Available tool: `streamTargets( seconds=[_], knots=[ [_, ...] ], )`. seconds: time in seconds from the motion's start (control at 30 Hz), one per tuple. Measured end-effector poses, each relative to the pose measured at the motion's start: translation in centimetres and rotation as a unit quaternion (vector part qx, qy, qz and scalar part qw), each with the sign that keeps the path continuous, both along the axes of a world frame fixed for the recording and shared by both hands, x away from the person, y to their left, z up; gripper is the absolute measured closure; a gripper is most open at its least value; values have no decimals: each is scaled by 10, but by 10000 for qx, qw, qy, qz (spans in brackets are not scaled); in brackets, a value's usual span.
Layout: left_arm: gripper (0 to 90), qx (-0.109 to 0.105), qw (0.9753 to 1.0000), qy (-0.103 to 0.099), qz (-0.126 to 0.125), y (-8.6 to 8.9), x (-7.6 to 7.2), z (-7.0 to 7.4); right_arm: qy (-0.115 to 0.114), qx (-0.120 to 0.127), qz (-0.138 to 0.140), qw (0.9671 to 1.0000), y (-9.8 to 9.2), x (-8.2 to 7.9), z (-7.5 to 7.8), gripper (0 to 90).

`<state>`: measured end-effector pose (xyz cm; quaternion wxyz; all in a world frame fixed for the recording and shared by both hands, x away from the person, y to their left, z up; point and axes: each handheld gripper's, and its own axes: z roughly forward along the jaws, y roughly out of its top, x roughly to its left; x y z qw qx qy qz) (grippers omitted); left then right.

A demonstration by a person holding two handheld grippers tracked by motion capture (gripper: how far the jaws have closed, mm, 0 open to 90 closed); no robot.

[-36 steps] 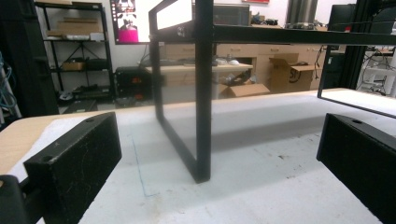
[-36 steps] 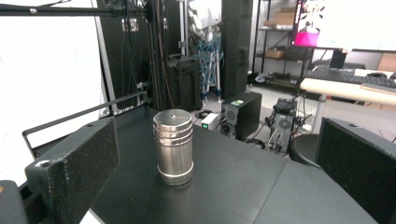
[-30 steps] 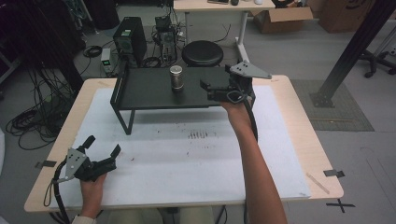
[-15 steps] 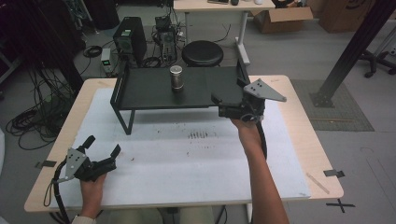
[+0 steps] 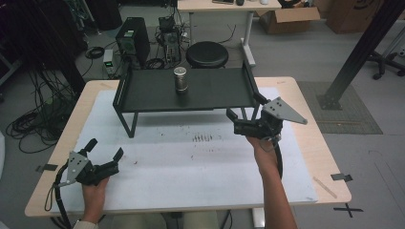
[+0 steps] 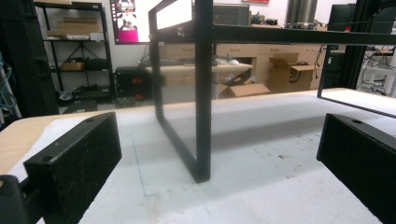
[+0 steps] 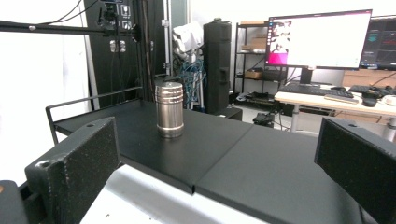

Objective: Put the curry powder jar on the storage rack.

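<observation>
1. Currently my right gripper (image 5: 245,112) hangs above the tabletop (image 5: 191,157) just in front of the right end of the black shelf (image 5: 215,93), its fingers spread wide with nothing between them.
2. From the right gripper view, those fingers (image 7: 74,172) point across the shelf top toward the metal canister (image 7: 169,110), which is the nearest thing to them.
3. That canister (image 5: 180,78) stands upright on the shelf, near the middle and a little toward the far edge. It touches neither gripper and sits well apart from both.
4. My left gripper (image 5: 102,150) rests low at the near left corner of the tabletop, fingers spread and empty. Its own camera looks along the white surface at the shelf's near left leg (image 6: 203,93).
5. Progress, as I judge it: the canister is placed on the shelf and stands steady, so the set-down part looks done. If instead it is meant to come off, nothing of that has begun.
6. Left to do, by my reading: bring the right gripper clear of the shelf edge, or else reach in to close on the canister. I cannot tell which from this moment alone.
</observation>
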<state>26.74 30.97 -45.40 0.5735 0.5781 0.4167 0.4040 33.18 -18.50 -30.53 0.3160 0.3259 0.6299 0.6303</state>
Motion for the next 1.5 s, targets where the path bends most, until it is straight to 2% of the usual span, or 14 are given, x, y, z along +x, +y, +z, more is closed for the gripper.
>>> streamTargets(
  seconds=[0.27, 0.63, 1.07, 1.5],
  knots=[
    [3, -2, 10000, -2, -1, 0, 0, 0, 82, 88, -216, 9997, -15, -16, -23, 0],
    [3, -1, 10000, -6, -3, 0, 0, 0, -51, 149, -523, 9985, -29, -33, -43, 0],
    [3, 0, 10000, -6, -3, 0, 0, 0, 34, 201, -706, 9973, -38, -38, -70, 0],
    [3, 6, 10000, -8, -5, 0, 0, 0, 95, 261, -892, 9956, -45, -44, -90, 0]
  ],
)
